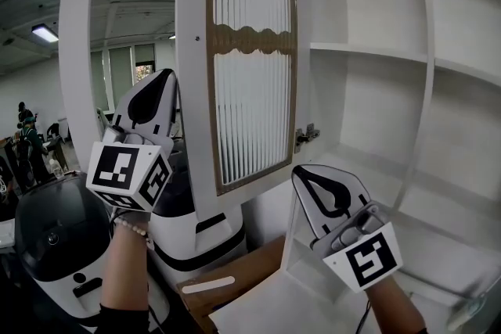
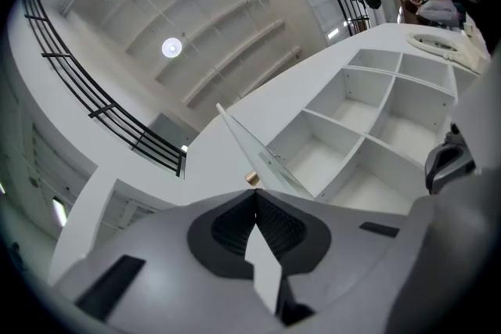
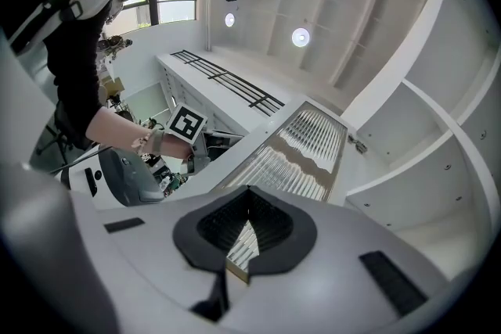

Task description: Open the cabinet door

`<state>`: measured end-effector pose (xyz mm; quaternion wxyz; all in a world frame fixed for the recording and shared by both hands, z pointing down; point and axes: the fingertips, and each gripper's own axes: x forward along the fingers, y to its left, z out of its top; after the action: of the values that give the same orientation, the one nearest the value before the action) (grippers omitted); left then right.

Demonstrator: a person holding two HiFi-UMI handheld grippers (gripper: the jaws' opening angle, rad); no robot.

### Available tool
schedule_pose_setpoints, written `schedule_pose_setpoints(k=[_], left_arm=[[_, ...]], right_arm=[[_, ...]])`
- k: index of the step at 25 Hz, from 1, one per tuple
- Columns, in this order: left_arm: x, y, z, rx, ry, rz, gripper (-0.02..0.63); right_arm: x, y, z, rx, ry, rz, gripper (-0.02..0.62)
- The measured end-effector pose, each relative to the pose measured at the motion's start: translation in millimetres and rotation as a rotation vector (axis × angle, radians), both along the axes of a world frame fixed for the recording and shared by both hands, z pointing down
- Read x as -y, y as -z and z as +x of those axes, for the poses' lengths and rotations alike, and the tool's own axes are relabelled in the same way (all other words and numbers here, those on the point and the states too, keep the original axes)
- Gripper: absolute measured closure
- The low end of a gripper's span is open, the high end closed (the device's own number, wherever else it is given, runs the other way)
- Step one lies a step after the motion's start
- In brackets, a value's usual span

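The white cabinet door (image 1: 250,59), with a ribbed glass pane in a wood-coloured frame, stands swung open on its hinges (image 1: 307,135). It bares the white shelves (image 1: 368,51) inside. My left gripper (image 1: 166,74) is shut and empty, raised just left of the door's free edge, below the small knob (image 1: 196,37). In the left gripper view the fingertips (image 2: 255,192) meet just under the brass knob (image 2: 252,178), apart from it. My right gripper (image 1: 301,170) is shut on nothing, below the door's lower corner. In the right gripper view the ribbed door (image 3: 301,149) rises beyond the closed tips (image 3: 249,188).
A black-and-white machine (image 1: 55,246) and a second one (image 1: 188,223) stand at lower left under the door. A brown wooden surface (image 1: 235,270) lies beneath, beside the cabinet's white bottom board (image 1: 266,309). People (image 1: 23,129) are in the far room at left.
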<state>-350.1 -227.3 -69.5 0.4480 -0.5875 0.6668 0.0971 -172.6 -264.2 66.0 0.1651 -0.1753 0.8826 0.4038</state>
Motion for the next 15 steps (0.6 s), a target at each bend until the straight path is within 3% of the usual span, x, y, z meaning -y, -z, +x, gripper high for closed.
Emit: schedule_pose_setpoints(k=[15], left_arm=[[-18,-90,27,-0.019,0.029,-0.073,0.607]], right_arm=[[-5,-52,15,-0.05,-0.022,-0.09,0.595]])
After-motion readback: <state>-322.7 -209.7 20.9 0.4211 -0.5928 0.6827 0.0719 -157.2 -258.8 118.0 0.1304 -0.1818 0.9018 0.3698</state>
